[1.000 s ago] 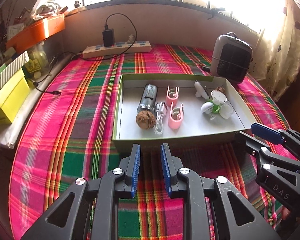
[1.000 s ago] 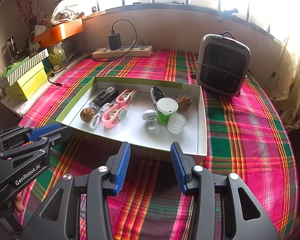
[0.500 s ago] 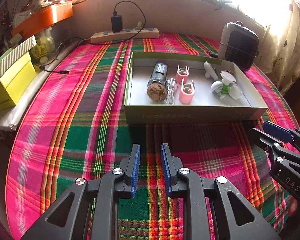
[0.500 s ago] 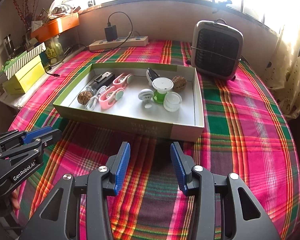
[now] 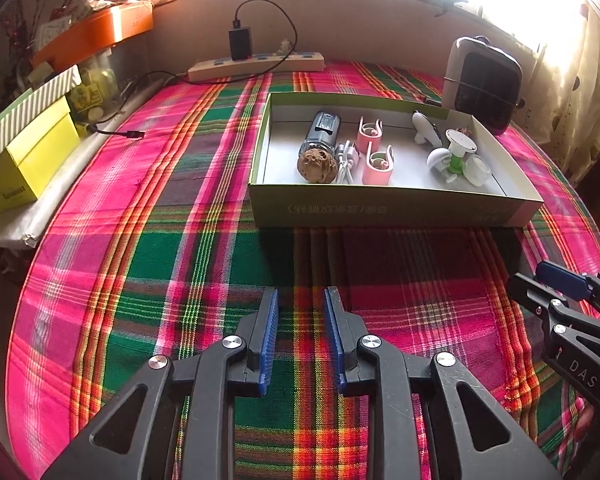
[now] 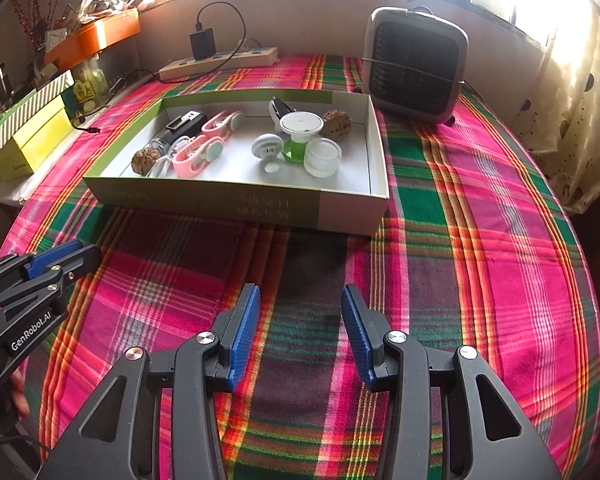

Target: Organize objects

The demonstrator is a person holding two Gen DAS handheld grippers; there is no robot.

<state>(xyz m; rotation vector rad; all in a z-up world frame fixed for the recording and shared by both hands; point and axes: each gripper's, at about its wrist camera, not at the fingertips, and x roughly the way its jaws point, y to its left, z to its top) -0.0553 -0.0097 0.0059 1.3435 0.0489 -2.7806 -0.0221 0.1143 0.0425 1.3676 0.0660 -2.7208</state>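
1. The box (image 6: pixel 236 200) sits on the plaid cloth (image 6: pixel 480 240), ahead of both grippers and well apart from them. Its long axis runs across the view, its near wall facing the grippers.
2. From the left gripper (image 5: pixel 300 336) the box lies ahead and to the right; from the right gripper (image 6: pixel 300 332) it lies ahead and slightly to the left. Neither looks clearly nearer; the right one faces it more squarely.
3. Inside, at the left end: a walnut (image 6: pixel 143 159), a dark cylinder (image 6: pixel 180 126) behind it, a white cable (image 6: pixel 168 158) and two pink clips (image 6: pixel 198 154) lying side by side.
4. At the right end: a green bottle (image 6: pixel 300 136) with a white top, a clear cap (image 6: pixel 322 158) touching it, a white mushroom-shaped piece (image 6: pixel 267 148), a second walnut (image 6: pixel 336 120) and a dark-and-white item behind, too small to name.
5. Nothing loose shows on the cloth outside the box, so the sorting appears done or nearly so.
6. Left gripper: fingers narrowly parted, holding nothing. Right gripper: fingers wide apart, holding nothing. Both hover above the cloth.
7. Beyond the box: a fan (image 6: pixel 414 66) near its far right corner, a power strip (image 6: pixel 220 64) with charger at the wall, and yellow boxes (image 5: pixel 28 160) off the left edge.
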